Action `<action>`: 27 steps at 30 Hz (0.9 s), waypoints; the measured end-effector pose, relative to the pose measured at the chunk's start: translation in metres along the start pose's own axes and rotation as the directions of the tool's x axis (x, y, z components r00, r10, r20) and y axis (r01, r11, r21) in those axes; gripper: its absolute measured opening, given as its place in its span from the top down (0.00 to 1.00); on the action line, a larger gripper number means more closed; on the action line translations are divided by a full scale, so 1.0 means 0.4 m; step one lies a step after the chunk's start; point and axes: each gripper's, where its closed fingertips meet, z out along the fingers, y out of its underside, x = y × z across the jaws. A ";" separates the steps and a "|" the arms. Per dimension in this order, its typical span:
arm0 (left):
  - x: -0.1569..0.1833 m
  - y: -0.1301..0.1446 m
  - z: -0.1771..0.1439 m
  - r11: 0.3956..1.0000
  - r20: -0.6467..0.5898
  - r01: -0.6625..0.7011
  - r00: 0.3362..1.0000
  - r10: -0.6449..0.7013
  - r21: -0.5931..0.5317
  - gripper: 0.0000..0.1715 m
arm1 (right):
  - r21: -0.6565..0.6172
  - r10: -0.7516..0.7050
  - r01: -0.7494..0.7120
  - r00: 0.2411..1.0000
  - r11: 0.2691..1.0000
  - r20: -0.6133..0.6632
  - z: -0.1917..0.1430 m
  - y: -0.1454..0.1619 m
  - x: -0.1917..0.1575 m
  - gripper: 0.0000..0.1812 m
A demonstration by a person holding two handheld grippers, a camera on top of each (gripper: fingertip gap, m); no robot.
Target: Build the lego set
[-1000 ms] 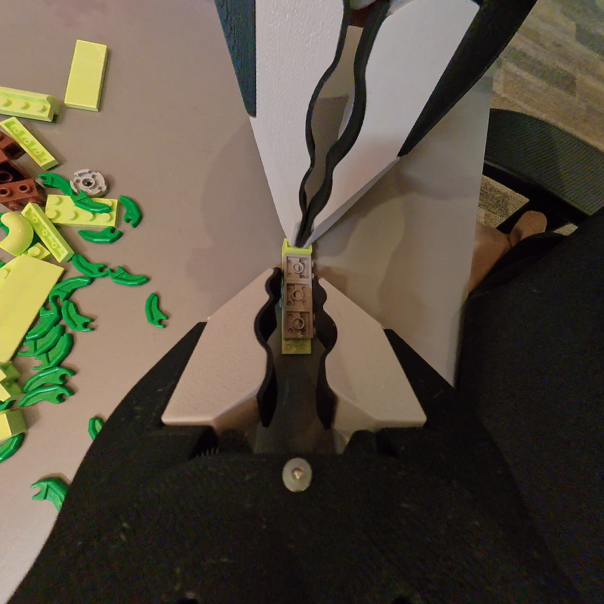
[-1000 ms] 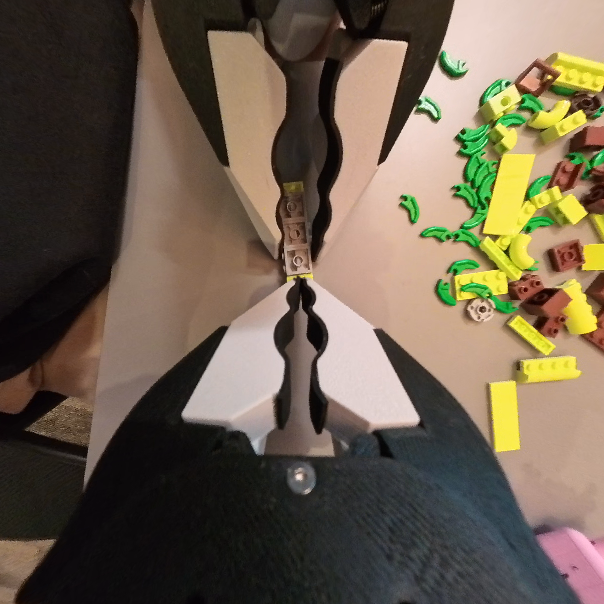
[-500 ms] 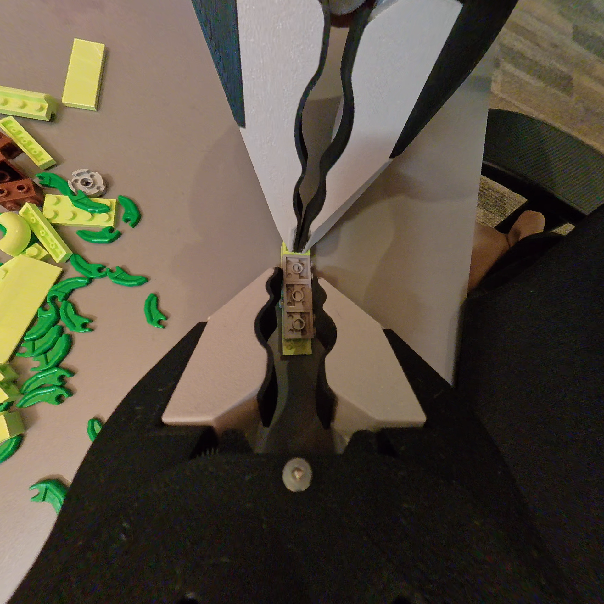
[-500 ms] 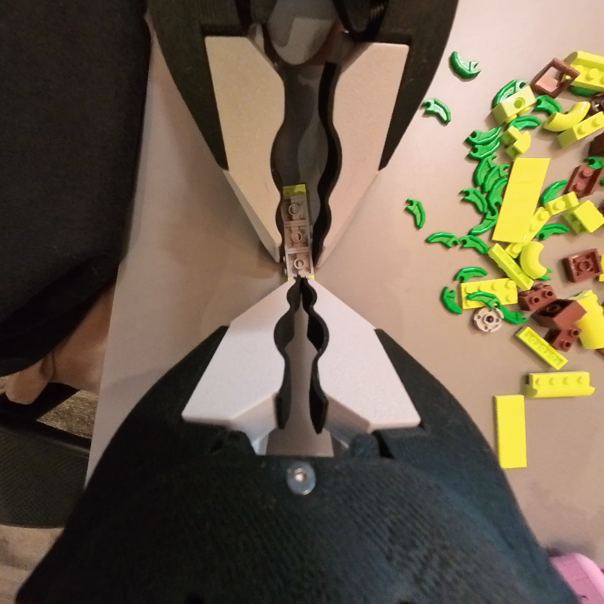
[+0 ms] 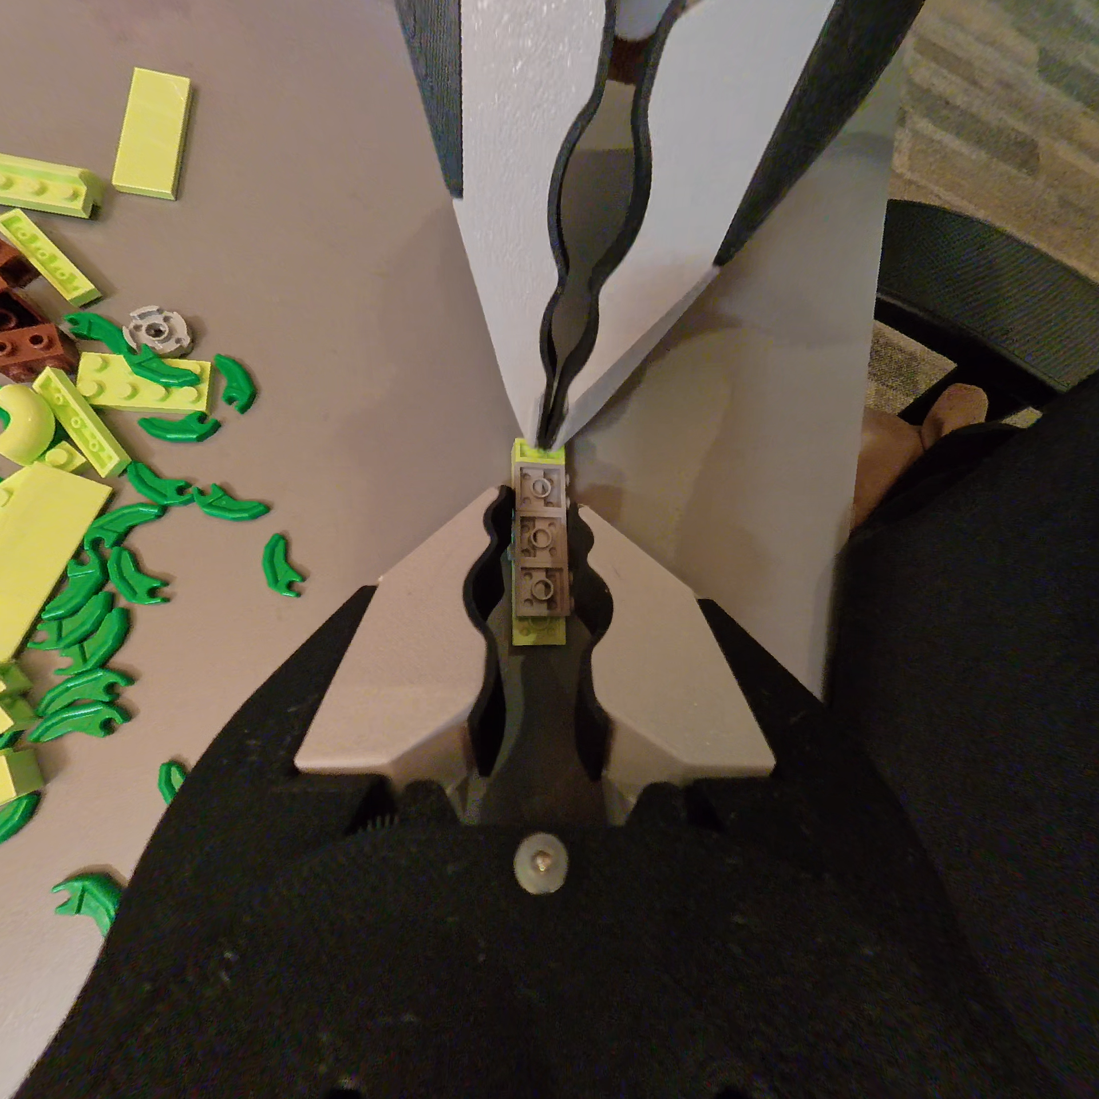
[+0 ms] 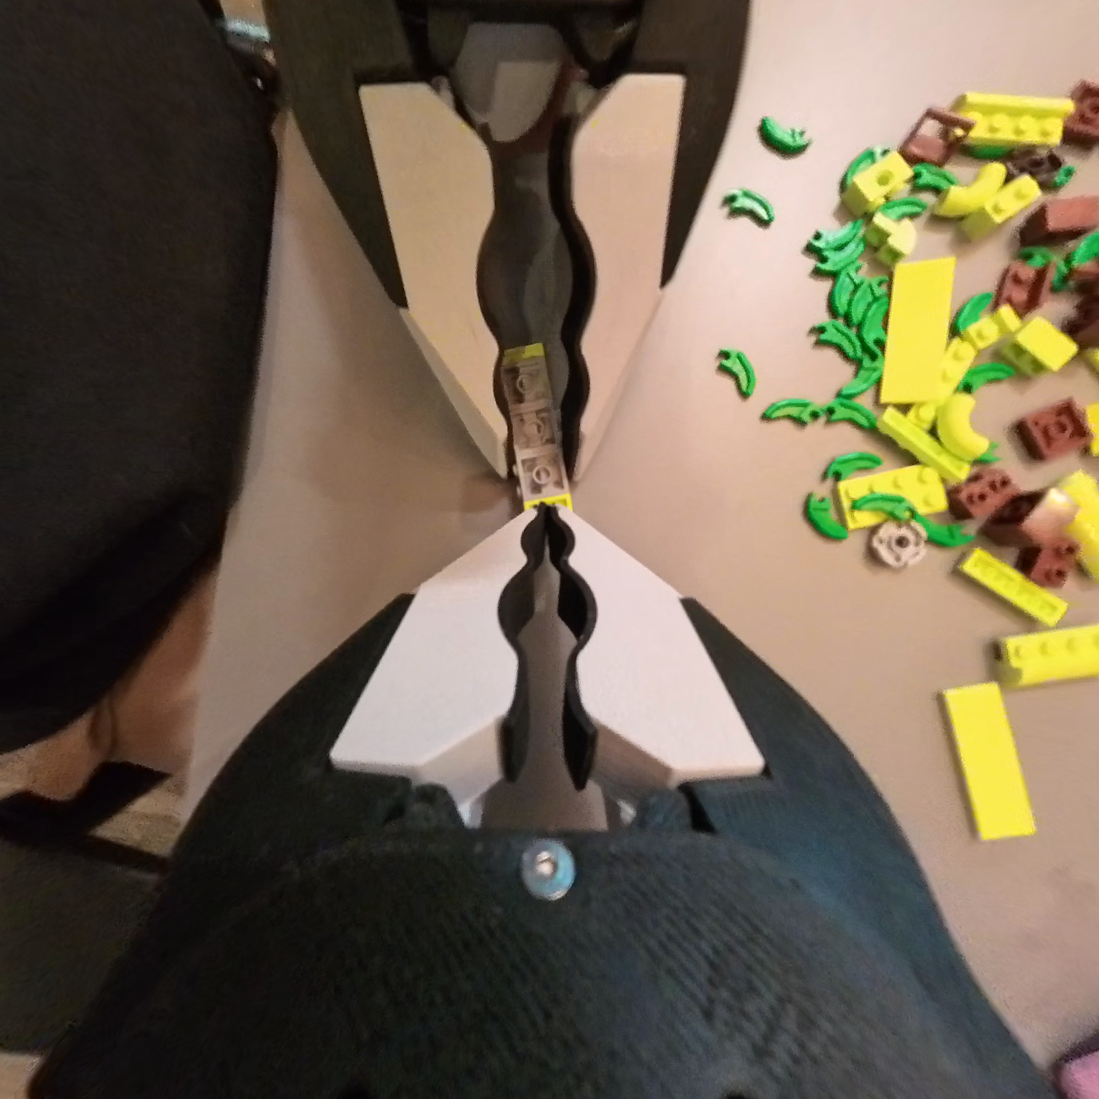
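**Two hand-held grippers meet on one brick strip**

In the left wrist view, loose parts lie on the counter (image 5: pixel 333 250) from 8 to 10 o'clock: lime plates (image 5: pixel 153 132), green leaf pieces (image 5: pixel 283 565), brown bricks (image 5: pixel 30 351) and a grey round piece (image 5: pixel 157 330). At centre, the left hand-held gripper (image 5: pixel 538 535) is clamped on the strip (image 5: pixel 540 559), a lime plate topped by three grey studded plates. The strip runs from 6 to 12 o'clock between its fingers. The right hand-held gripper (image 5: pixel 550 437) comes in from 12 o'clock, tips pinched together on the strip's far lime end. A dark chair (image 5: pixel 981 309) shows at 2 o'clock, beyond the counter edge.

In the right wrist view, dark clothing fills 9 o'clock. The right hand-held gripper (image 6: pixel 547 512) sits at centre, closed on the near end of the strip (image 6: pixel 535 434), with the left hand-held gripper (image 6: pixel 538 464) reaching down from 12 o'clock around it. The pile of parts (image 6: pixel 951 357) spreads from 1 to 4 o'clock, slightly blurred.
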 end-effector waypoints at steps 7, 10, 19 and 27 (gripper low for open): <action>0.000 0.000 0.000 1.000 -0.003 0.003 1.000 -0.003 0.000 0.91 | 0.137 0.150 -0.132 0.981 0.982 -0.125 -0.046 -0.003 0.017 1.00; 0.000 0.000 0.000 1.000 -0.006 0.005 1.000 -0.005 0.000 0.91 | 0.158 0.163 -0.141 0.977 0.977 -0.138 -0.022 -0.017 0.006 1.00; 0.000 0.000 0.000 1.000 -0.004 0.004 1.000 -0.004 0.000 0.91 | 0.200 0.220 -0.193 0.968 0.960 -0.118 -0.006 -0.009 0.013 1.00; 0.004 -0.005 -0.007 0.999 -0.043 0.027 0.999 -0.026 0.021 0.91 | 0.351 0.263 -0.182 0.944 0.919 -0.199 -0.064 -0.040 0.036 1.00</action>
